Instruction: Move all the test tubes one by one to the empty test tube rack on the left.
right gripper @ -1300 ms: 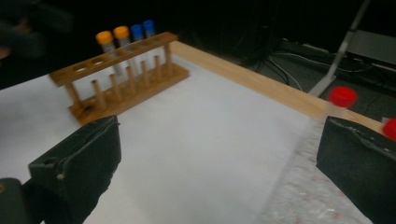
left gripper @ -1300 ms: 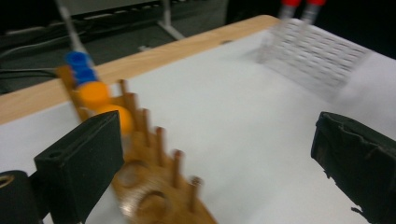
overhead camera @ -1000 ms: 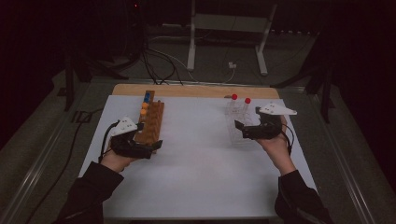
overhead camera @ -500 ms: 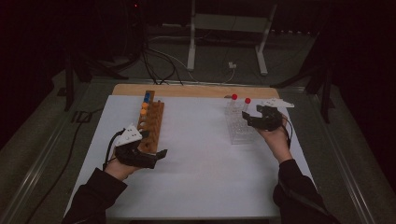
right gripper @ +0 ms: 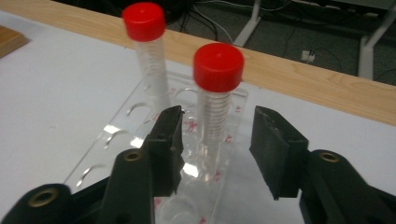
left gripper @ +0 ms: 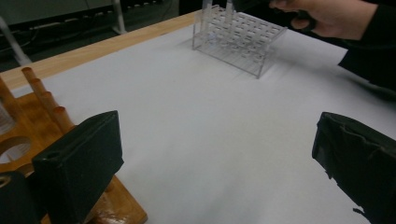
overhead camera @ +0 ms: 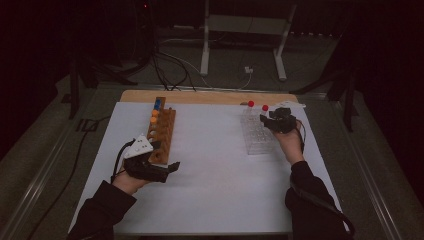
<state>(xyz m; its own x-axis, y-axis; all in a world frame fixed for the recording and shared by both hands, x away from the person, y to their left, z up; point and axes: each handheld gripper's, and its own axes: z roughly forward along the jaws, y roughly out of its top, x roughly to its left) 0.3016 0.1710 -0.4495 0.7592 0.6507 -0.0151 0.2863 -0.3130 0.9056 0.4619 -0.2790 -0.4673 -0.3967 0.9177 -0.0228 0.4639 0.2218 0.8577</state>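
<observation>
Two clear tubes (right gripper: 212, 105) with red caps stand in a clear rack (overhead camera: 257, 134) marked in red. The wooden rack (overhead camera: 161, 134) at left is brown, holding orange and blue caps. Both grippers (right gripper: 215, 135) are black; the table cover (overhead camera: 210, 175) is white.

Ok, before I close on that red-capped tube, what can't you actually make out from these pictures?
- Right gripper: its fingers have just been closing around the nearer red-capped tube; contact can't be judged in the right gripper view.
- Tube contents: clear walls, too blurred.
- Clear rack: near end cut off by the bottom edge, behind the fingers.
- Wooden rack: left gripper view crops it; a finger covers its corner.
- High view: the hand hides that tube's body.
</observation>
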